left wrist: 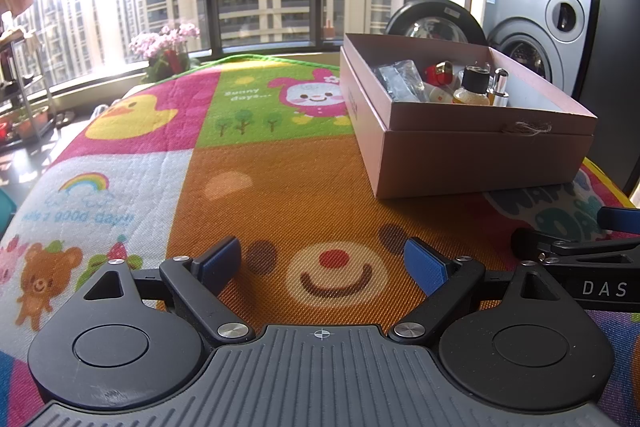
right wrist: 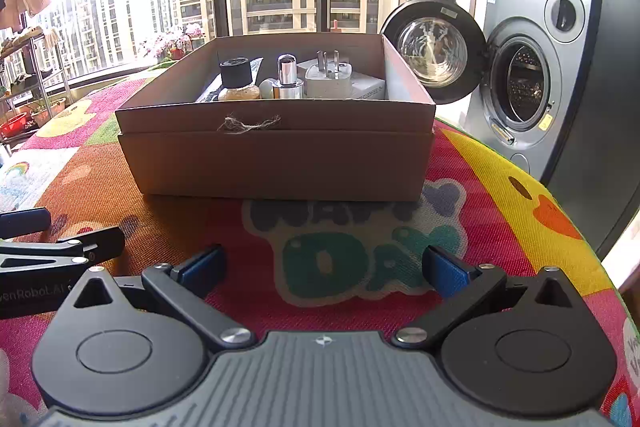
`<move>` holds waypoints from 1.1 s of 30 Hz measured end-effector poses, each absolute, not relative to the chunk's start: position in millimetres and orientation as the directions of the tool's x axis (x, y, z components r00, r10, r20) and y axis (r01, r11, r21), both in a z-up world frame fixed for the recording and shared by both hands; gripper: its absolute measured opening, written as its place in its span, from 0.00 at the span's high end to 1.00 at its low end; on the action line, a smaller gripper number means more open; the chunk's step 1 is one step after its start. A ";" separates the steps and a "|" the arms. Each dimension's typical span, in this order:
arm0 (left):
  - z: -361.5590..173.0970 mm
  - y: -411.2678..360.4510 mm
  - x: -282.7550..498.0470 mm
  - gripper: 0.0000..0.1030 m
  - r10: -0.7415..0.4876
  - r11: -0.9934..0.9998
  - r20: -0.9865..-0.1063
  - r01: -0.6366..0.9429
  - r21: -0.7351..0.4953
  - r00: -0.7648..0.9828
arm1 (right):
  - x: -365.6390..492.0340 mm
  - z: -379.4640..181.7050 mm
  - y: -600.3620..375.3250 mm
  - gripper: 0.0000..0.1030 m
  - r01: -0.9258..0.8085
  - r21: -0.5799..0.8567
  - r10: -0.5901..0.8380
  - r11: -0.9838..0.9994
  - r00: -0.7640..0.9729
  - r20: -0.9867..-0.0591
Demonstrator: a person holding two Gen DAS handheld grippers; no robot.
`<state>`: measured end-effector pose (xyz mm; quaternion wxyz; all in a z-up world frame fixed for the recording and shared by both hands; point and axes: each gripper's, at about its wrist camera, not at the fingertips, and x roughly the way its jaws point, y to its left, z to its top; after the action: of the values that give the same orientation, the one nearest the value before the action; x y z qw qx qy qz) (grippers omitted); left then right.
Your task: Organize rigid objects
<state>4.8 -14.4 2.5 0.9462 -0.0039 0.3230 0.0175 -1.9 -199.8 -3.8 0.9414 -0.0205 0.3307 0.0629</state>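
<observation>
A pink-brown cardboard box (left wrist: 472,155) stands on the cartoon play mat, at the right in the left wrist view and straight ahead in the right wrist view (right wrist: 280,163). Inside it are a black-capped bottle (right wrist: 237,79), a silver-topped pump bottle (right wrist: 287,77), a white plug adapter (right wrist: 330,77), a red item (left wrist: 438,73) and a clear plastic piece (left wrist: 400,81). My left gripper (left wrist: 323,263) is open and empty, low over the mat's bear face. My right gripper (right wrist: 322,267) is open and empty, a short way before the box.
The colourful mat (left wrist: 280,179) covers the table. A washing machine (right wrist: 528,83) with its door open (right wrist: 434,51) stands behind the box at right. Pink flowers (left wrist: 166,41) and a metal rack (right wrist: 32,79) are at the window side, far left.
</observation>
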 end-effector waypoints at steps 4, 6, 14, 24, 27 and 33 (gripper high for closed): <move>2.6 -14.5 4.7 0.09 0.030 0.999 -0.611 -0.036 0.004 0.791 | -1.5 -3.8 -199.6 0.00 -0.132 0.003 0.105 0.991 0.773 -0.625; 2.6 -14.7 4.6 0.09 0.030 0.999 -0.611 -0.036 0.003 0.791 | -1.7 -3.8 -199.7 0.00 -0.132 0.003 0.105 0.991 0.773 -0.625; 2.4 -14.6 4.7 0.09 0.033 0.999 -0.611 -0.036 0.007 0.791 | -1.8 -3.9 -199.8 0.00 -0.132 0.003 0.105 0.991 0.773 -0.625; 2.1 -14.2 5.6 0.09 0.032 0.999 -0.612 -0.036 0.005 0.790 | -1.9 -3.9 -200.0 0.00 -0.132 0.003 0.105 0.991 0.773 -0.625; 2.3 -15.1 5.4 0.09 0.034 0.999 -0.611 -0.036 0.008 0.791 | -2.0 -3.9 -200.0 0.00 -0.132 0.003 0.105 0.991 0.773 -0.625; 2.8 -14.9 6.0 0.09 0.031 0.999 -0.612 -0.036 0.004 0.790 | -1.0 -3.2 -199.1 0.00 -0.132 0.003 0.105 0.991 0.773 -0.625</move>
<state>6.0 -14.9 2.8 0.9462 -0.0038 0.3232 0.0176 -1.0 -199.1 -3.2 0.9414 -0.0206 0.3309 0.0629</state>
